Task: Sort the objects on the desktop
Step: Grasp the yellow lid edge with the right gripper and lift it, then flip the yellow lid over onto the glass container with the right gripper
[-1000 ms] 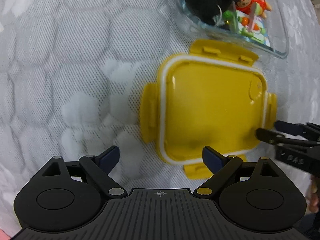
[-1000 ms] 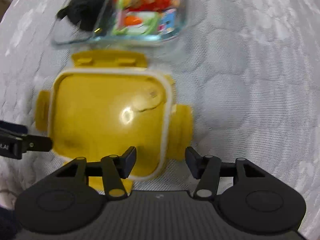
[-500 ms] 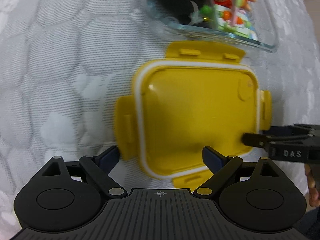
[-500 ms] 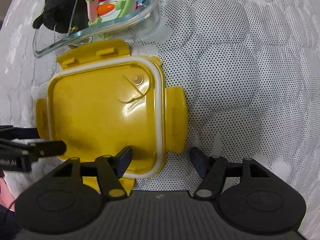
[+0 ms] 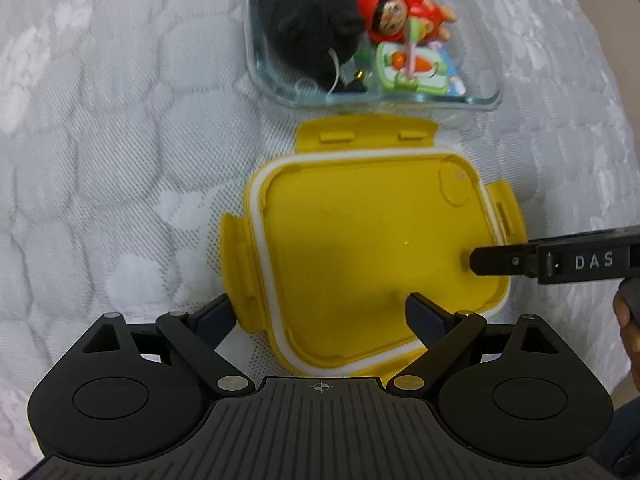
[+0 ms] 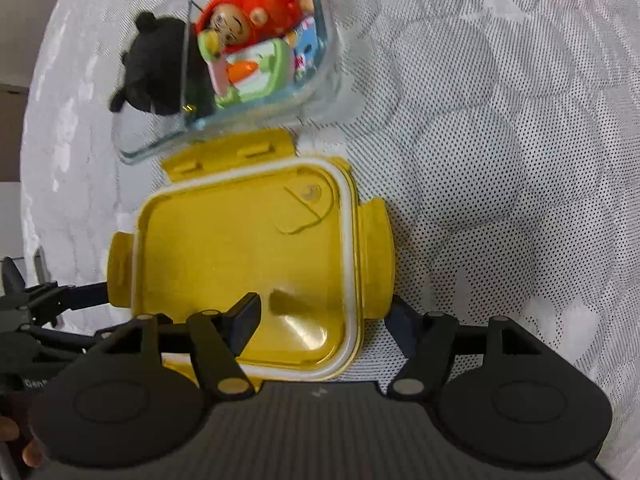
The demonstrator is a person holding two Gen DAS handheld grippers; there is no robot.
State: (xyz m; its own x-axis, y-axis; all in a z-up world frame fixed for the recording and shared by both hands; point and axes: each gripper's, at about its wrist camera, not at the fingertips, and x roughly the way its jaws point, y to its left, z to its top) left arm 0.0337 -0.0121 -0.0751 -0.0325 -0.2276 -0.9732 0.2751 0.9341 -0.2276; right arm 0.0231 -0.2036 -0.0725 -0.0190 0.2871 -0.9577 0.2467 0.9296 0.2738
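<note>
The yellow lid (image 5: 372, 248) lies inner face up on the white quilted surface (image 5: 100, 152), just beside the glass container (image 5: 486, 98) of toys, with the left gripper (image 5: 320, 314) and right gripper (image 6: 320, 314) each spread wide astride a near corner, gripping nothing.

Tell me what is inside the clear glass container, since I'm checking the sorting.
The clear glass container holds a black plush toy, a red-hooded doll figure and a green toy with an orange carrot. Anything beneath them is covered.
</note>
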